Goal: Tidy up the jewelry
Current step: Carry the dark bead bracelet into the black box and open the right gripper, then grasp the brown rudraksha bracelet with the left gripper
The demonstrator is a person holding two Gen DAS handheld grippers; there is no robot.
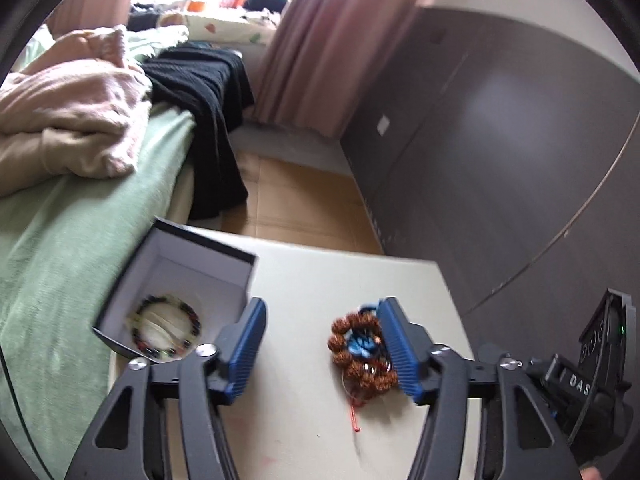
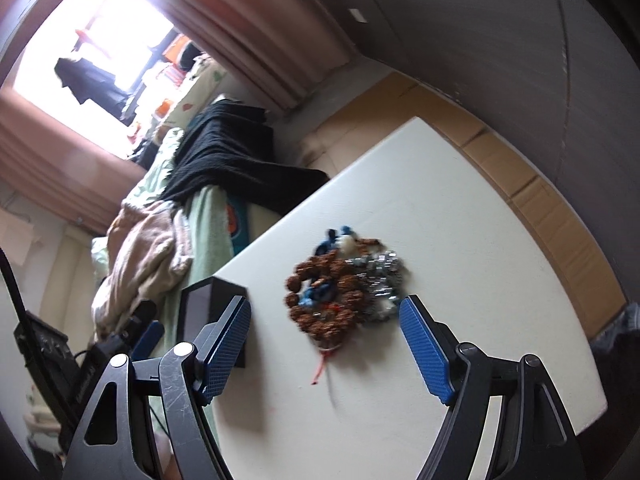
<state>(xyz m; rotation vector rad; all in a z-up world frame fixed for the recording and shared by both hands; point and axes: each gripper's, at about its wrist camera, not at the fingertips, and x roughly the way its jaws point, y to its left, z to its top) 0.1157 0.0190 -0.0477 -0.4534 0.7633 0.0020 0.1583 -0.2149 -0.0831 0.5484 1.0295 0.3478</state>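
On the white desk (image 1: 304, 280), near its middle, lies a tangled heap of jewelry: a brown seed-bead bracelet (image 1: 360, 356) with blue cord and a red string tail, and, touching it in the right wrist view, a silvery chain piece (image 2: 380, 280). At the desk's left edge, next to the bed (image 1: 60, 240), stands an open dark box (image 1: 176, 292) with a pale lining; 1 multicoloured bead bracelet (image 1: 166, 328) already lies inside.

The left claw (image 1: 322, 350) hangs over the heap with its blue pads apart; the brown bracelet sits just inside its right pad, but motion blur hides whether that pad touches it, and nothing is clenched. The right claw (image 2: 325, 344) stands released and empty, its pads spread wide on the near side of the heap.

Judging by this, 1 piece is stowed and the step in hand is picking the next piece from the heap. The next move calls for centring 1 claw over a single piece, likely the brown bracelet, closing on the beads, and lifting slowly so the silvery chain separates instead of dragging along, then carrying it left to the box. The other claw could pin the rest.
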